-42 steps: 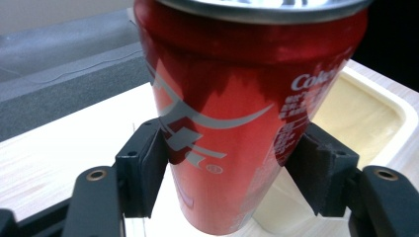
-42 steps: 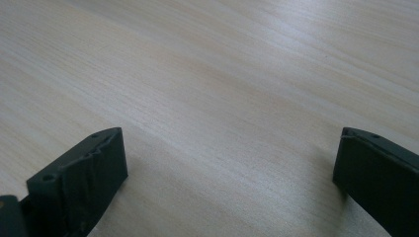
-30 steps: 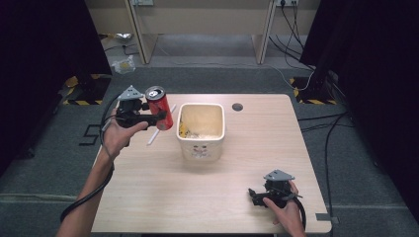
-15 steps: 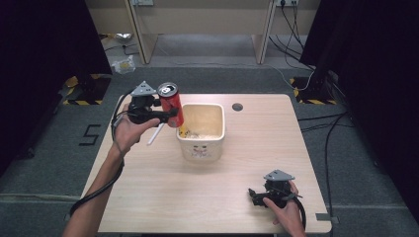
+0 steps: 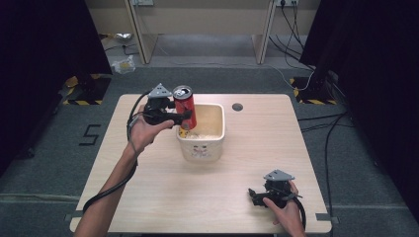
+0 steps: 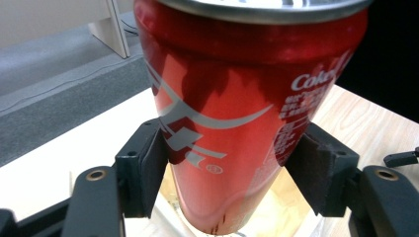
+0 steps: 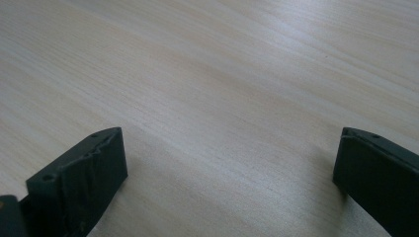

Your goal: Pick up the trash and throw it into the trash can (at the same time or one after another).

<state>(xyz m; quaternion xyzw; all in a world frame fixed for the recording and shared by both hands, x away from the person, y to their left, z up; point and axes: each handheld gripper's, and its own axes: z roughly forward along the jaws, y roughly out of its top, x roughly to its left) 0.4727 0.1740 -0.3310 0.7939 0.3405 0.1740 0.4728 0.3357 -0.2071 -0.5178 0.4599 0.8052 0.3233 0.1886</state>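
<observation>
Red "Coke" can [image 6: 232, 123], white script

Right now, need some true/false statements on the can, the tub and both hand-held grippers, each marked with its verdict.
1. The left hand-held gripper is shut on the red can. True.
2. The can lies flat on the table. False: it is held upright above the white tub's left rim.
3. The right hand-held gripper holds a spoon. False: its jaws are open over bare wood.
4. The tub stands near the table's middle. True.
</observation>
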